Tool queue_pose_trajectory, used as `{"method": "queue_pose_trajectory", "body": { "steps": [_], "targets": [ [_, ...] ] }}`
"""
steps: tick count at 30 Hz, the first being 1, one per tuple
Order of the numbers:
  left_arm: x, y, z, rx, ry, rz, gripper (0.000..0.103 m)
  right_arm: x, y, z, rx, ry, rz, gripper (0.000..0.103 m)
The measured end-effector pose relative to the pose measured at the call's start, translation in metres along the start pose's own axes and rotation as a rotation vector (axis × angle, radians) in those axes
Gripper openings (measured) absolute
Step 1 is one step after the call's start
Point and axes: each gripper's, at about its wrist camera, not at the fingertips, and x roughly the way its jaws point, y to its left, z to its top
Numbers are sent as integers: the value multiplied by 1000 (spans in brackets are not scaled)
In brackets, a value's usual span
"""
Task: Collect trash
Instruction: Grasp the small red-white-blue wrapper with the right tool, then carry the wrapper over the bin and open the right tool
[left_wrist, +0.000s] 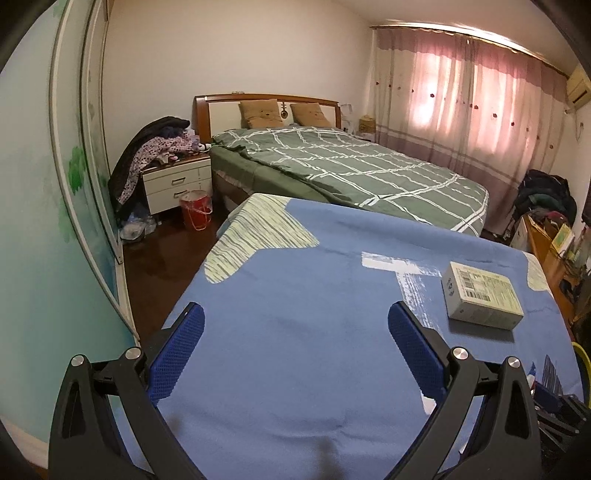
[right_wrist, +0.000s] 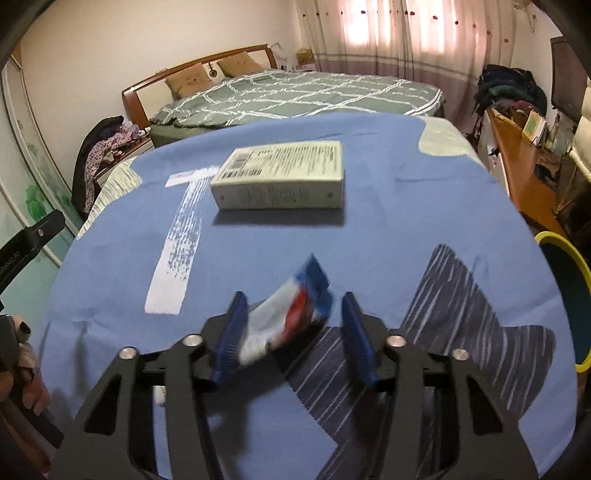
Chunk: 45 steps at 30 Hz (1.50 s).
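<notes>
The right tongs (right_wrist: 291, 328) stood part-way open over the blue cloth-covered bench (right_wrist: 369, 229), with a crumpled white, red and blue plastic wrapper (right_wrist: 291, 317) lying between their two blue-padded fingers (right_wrist: 232, 332). The wrapper was blurred. It seemed to touch the left-hand pad, while a gap showed on the other side, so the fingers bracketed it rather than clamped it; whether it was lifted off the cloth could not be told. Its long axis ran slantwise, from low near the left pad up toward the far right.

Beyond it, straight ahead of the right tongs and well apart from them, a pale rectangular cardboard box printed with barcodes and small text (right_wrist: 280, 177) lay flat on the cloth, its long side running across the view.

The left tongs (left_wrist: 295, 343) hung wide open and empty above the same bench. From that side the box (left_wrist: 482, 295) lay ahead and off to the right, beyond the right-hand finger, so the right tongs were probably the nearer to it.

Only the right wrist view showed the wrapper and a round yellow-rimmed container (right_wrist: 565, 295) at the bench's right edge, likely the bin. Only the left wrist view showed a red bucket (left_wrist: 196, 210) on the floor by the bedside cabinet (left_wrist: 177, 184).

Closing the right fingers would likely secure the wrapper.
</notes>
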Motion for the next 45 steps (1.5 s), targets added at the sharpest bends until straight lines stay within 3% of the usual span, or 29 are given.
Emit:
{"method": "queue_pose_trajectory", "body": {
  "steps": [11,17,22,34,36,37,38,40,45],
  "targets": [
    [0,-6,-1,19,11,-4,98,-13,-7,-1,14,-56,15,34],
    [-1,-12,-5,43,13,-17,98,-33,-33,8,46,-118,-42,34],
    [-1,-15,-6,58,17,-26,98,-49,-92,16,135,-169,-152,34],
    [4,-22,-10,87,45,-34,98,-74,-261,10,443,-224,-517,35],
    [4,-23,-10,92,48,-35,98,-73,-280,8,488,-217,-581,37],
    [4,-24,-11,94,50,-36,98,-73,-287,7,506,-216,-601,43],
    [5,-25,-11,98,51,-37,98,-74,-292,4,522,-221,-616,56],
    [5,-26,-12,103,53,-40,98,-78,-294,0,534,-242,-640,66],
    [5,-31,-14,123,58,-59,98,-75,-282,1,492,-258,-620,69]
  ]
}}
